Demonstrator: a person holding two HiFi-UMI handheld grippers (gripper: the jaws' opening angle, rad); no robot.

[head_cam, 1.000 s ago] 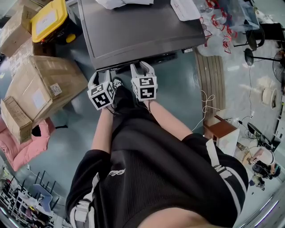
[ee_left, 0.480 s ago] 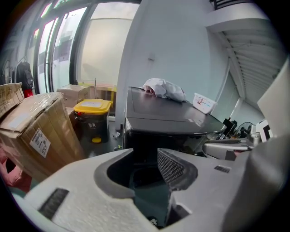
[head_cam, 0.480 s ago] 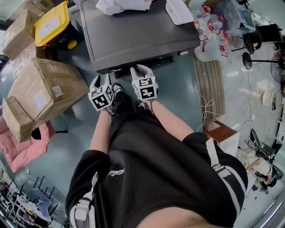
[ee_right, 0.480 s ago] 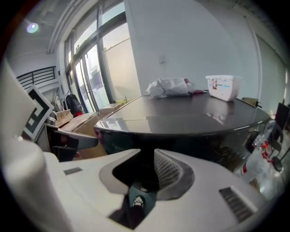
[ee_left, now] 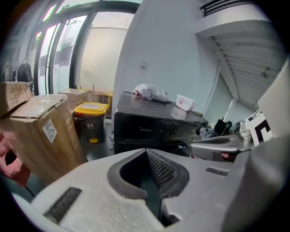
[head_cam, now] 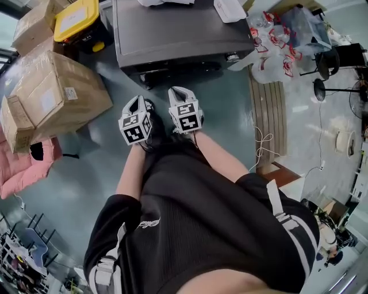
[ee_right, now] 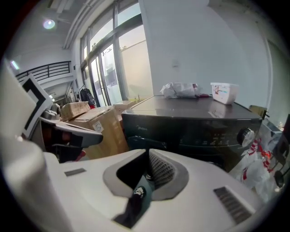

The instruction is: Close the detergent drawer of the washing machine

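Note:
The dark washing machine (head_cam: 172, 34) stands at the top of the head view. Its detergent drawer front (ee_left: 142, 131) sits at the left of the control panel and looks flush with it; the same drawer front (ee_right: 144, 132) shows in the right gripper view. My left gripper (head_cam: 138, 102) hangs above the floor, a short way back from the machine, shut with nothing in it. Beside it, my right gripper (head_cam: 179, 92) is closing, its tips meeting with nothing between them. Neither gripper touches the machine.
Cardboard boxes (head_cam: 54, 95) and a yellow-lidded bin (head_cam: 77, 20) stand left of the machine. Plastic bags (head_cam: 276, 40) lie to its right. A white tub (head_cam: 230, 8) and crumpled cloth (ee_left: 149, 92) rest on the machine's top. A pink bundle (head_cam: 23, 172) lies at far left.
Both grippers have drawn back from the machine's front edge toward the person. Their jaws, spread apart a second ago, have come together.

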